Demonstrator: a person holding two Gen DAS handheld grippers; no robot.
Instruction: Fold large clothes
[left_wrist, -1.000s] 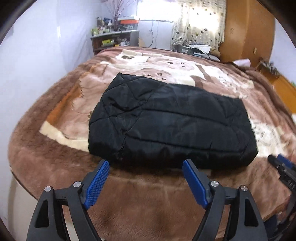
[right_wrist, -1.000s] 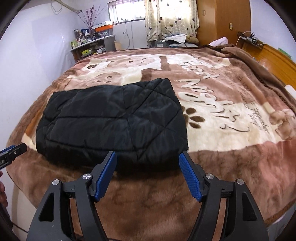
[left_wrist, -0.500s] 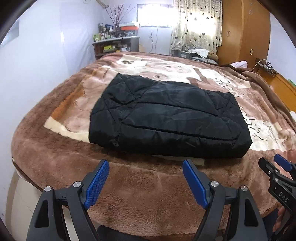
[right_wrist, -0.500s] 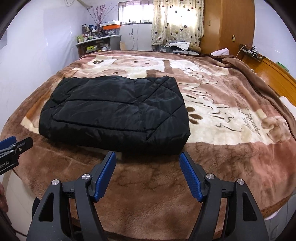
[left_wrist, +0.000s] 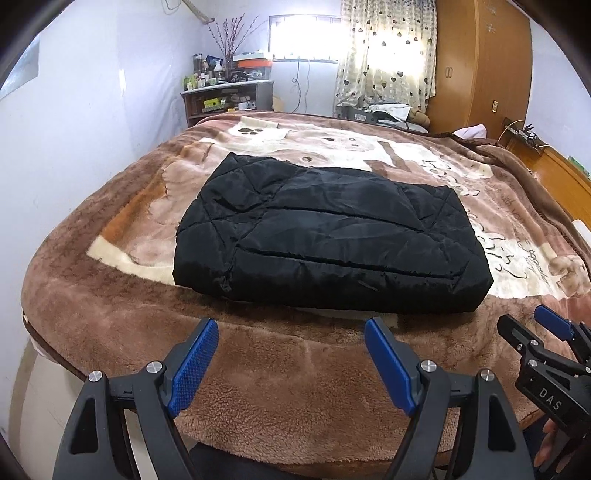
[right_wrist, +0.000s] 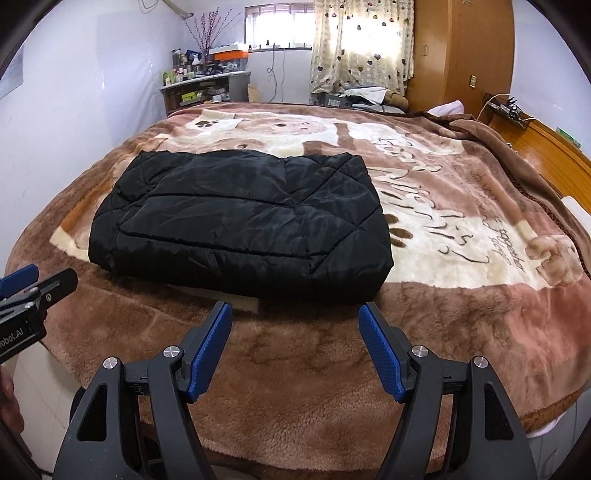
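Here, folded black jacket lengthwise left-to-right on blanket, both hand-held grippers spread, empty.

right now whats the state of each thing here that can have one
black quilted jacket: folded into a flat rectangle, lying on the blanket, not held
left gripper: fingers open, empty, short of the jacket
right gripper: fingers open, empty, short of the jacket
brown blanket: spread over the bed
curtain: drawn, backlit
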